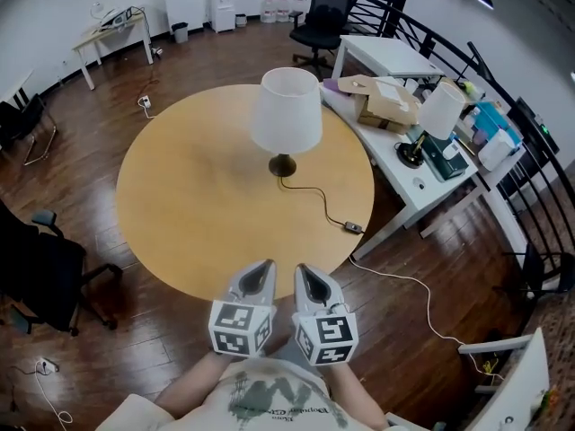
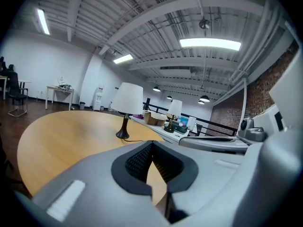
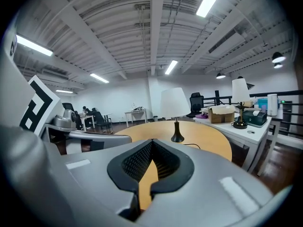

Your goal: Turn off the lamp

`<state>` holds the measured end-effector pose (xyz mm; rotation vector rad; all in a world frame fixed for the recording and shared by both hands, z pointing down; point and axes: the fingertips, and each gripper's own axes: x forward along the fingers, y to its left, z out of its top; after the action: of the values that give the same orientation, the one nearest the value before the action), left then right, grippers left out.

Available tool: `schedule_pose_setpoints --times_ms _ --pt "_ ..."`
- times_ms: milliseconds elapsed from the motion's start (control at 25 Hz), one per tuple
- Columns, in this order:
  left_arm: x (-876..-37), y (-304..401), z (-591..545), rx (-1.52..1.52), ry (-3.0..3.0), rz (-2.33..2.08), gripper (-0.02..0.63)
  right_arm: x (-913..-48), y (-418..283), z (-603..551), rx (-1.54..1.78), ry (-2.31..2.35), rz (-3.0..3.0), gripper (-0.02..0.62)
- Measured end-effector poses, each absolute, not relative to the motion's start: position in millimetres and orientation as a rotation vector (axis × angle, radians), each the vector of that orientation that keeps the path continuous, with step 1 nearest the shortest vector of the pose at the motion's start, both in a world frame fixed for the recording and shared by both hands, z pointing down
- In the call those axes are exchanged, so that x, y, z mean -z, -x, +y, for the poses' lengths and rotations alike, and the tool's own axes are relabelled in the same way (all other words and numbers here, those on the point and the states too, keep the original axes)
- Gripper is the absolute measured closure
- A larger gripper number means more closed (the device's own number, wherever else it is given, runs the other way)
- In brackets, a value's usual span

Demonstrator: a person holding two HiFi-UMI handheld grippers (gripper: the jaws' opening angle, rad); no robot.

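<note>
The lamp, with a white shade (image 1: 286, 110) on a dark base (image 1: 282, 165), stands right of centre on the round wooden table (image 1: 189, 214). Its black cord runs to an inline switch (image 1: 354, 227) near the table's right edge. Both grippers hover side by side over the near edge, well short of lamp and switch. My left gripper (image 1: 262, 269) is shut with nothing in it, and so is my right gripper (image 1: 305, 274). The left gripper view shows its closed jaws (image 2: 151, 148) with the lamp (image 2: 127, 98) beyond. In the right gripper view the closed jaws (image 3: 151, 145) point at the lamp (image 3: 174, 103).
A white desk (image 1: 422, 187) at the right carries a second lamp (image 1: 440, 110), a cardboard box (image 1: 386, 101) and clutter. Black office chairs stand at the left (image 1: 45, 277) and at the back (image 1: 322, 16). A white cable (image 1: 422, 294) trails on the wood floor, with a black railing (image 1: 530, 151) along the right.
</note>
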<state>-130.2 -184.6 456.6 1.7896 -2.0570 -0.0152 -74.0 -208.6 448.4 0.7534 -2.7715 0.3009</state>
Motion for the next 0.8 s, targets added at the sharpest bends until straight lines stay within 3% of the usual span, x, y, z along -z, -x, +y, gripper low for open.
schedule_pose_setpoints --times_ms 800 --pt "-423 138 -137 0.140 -1.823 -2.124 0.606 -425 88 -163 -0.201 -0.759 -2.840 0.595"
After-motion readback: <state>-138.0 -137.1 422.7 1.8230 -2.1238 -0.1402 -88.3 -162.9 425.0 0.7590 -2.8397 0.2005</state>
